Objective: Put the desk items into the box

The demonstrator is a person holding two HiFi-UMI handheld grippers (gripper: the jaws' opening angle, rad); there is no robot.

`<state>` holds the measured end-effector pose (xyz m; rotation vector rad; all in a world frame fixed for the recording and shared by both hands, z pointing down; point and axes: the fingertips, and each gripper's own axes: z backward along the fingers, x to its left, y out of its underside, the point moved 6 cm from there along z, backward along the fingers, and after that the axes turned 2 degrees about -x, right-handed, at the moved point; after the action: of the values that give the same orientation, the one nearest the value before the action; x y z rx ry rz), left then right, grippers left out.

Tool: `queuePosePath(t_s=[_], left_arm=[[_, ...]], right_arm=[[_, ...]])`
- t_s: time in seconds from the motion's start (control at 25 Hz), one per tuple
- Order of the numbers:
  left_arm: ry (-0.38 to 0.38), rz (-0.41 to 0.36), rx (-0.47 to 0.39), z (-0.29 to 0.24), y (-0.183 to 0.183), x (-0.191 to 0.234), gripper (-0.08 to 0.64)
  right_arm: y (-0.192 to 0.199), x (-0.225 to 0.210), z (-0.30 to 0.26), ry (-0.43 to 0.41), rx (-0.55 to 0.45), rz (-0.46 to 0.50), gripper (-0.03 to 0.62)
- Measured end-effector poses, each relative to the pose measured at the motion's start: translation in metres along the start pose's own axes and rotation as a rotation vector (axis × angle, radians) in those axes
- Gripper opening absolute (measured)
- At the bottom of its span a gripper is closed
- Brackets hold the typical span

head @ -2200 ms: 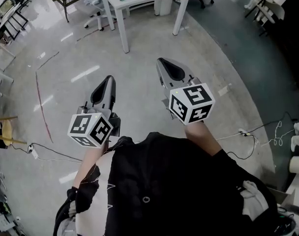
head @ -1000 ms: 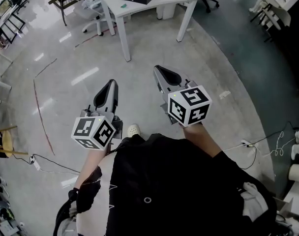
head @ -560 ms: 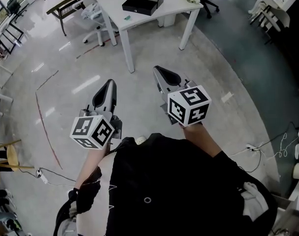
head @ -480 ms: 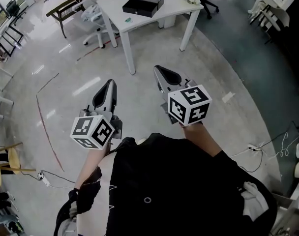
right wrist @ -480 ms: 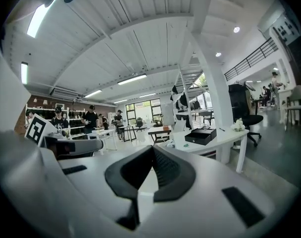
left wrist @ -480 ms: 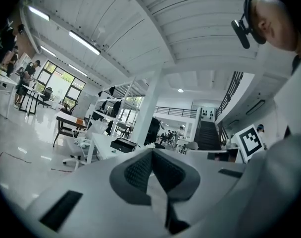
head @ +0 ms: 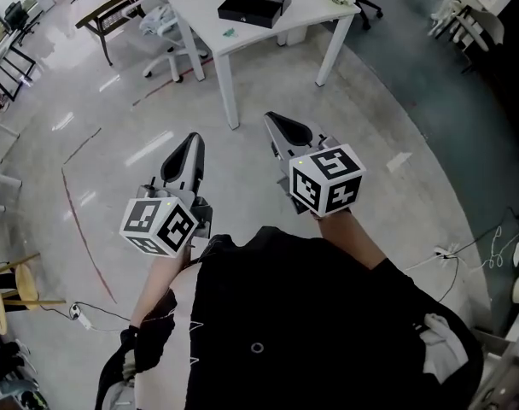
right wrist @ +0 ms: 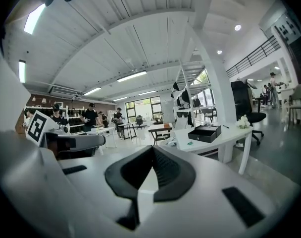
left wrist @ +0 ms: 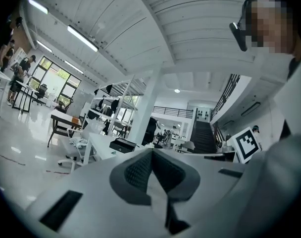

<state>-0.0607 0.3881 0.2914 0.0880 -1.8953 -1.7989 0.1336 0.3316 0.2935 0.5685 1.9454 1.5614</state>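
Box (head: 255,2), black, sits on the white desk (head: 210,11) far ahead, with a small green item (head: 228,32) near the desk's front edge. Both forearms reach forward from the body over bare floor, well apart from the desk. The left claw (head: 192,139) and the right claw (head: 271,119) both point ahead toward it. Each is pressed closed at the tips, with nothing between.

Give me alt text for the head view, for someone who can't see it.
Looking steeply down, a person in black holds the left gripper and right gripper over a grey floor, jaws shut and empty. Ahead stands a white table with a black box on it.
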Motion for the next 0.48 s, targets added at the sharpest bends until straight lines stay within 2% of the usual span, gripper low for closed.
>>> queuePosePath(t_s=[0.2,0.48], left_arm=[[0.003,0.02,0.035,0.0,0.014,0.01,0.009],[-0.046,0.055,0.041,-0.01,0.023,0.029,0.009]], right_arm=[[0.012,0.0,-0.012,0.003,0.048,-0.001,0.006],[0.021,-0.01,-0.031,-0.015,0.084,-0.002,0.005]])
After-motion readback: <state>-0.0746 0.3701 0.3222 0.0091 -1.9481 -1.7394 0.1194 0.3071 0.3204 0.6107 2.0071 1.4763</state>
